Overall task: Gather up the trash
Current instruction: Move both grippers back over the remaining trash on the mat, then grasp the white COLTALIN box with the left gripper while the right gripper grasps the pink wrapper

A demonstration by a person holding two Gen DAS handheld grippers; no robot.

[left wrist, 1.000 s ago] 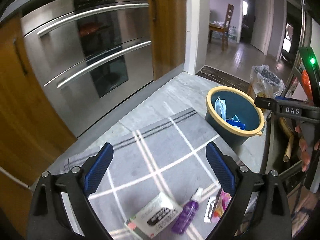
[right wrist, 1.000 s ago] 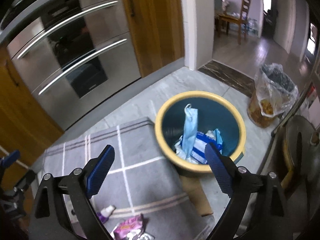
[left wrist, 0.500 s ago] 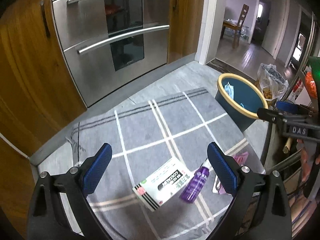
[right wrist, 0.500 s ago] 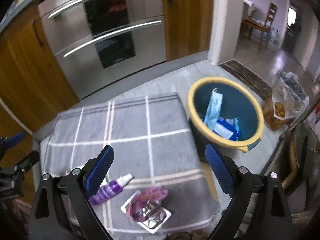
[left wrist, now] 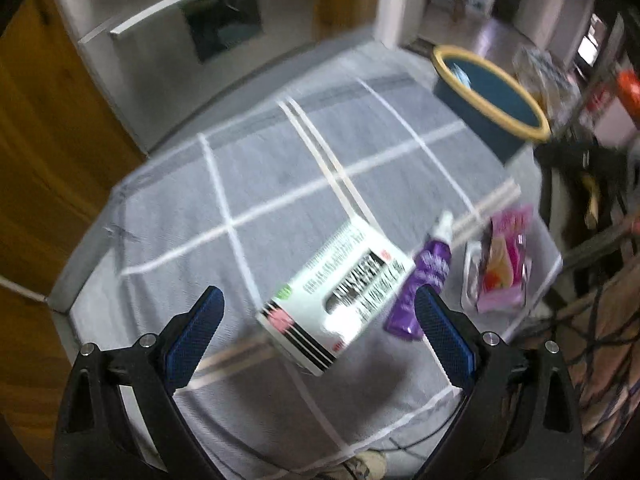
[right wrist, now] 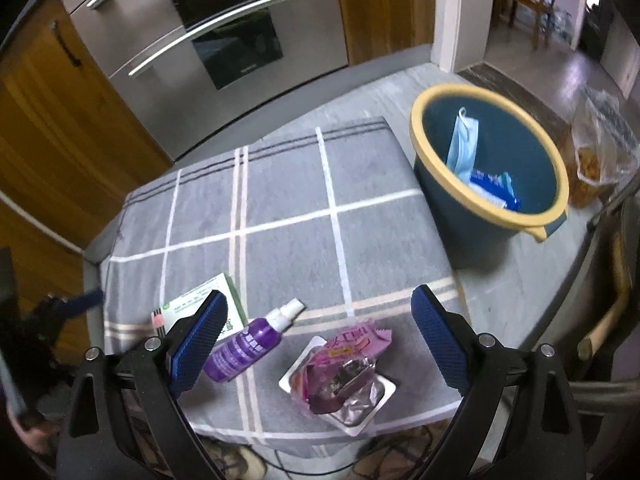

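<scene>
A: How do the claws stand?
B: Both spread wide, nothing between the pads. The left gripper [left wrist: 318,332] hangs over the white box [left wrist: 336,300]; the right gripper [right wrist: 320,332] hangs over the pink wrapper [right wrist: 352,348] lying in its foil tray [right wrist: 372,404].

A: Count the trash on the mat.
B: One box, one purple spray bottle [right wrist: 248,344] just beside it, one wrapper, one tray, all at the near edge of the grey checked mat [right wrist: 280,200].

A: And the bin?
B: One blue bucket with a yellow rim [right wrist: 420,128] off the mat's far right corner, holding one face mask [right wrist: 464,144] and a blue packet [right wrist: 492,188].

A: Around it?
B: One steel oven [right wrist: 208,40], wooden cabinets, one plastic bag [right wrist: 600,148] beyond the bucket. Nothing blocks either claw.
</scene>
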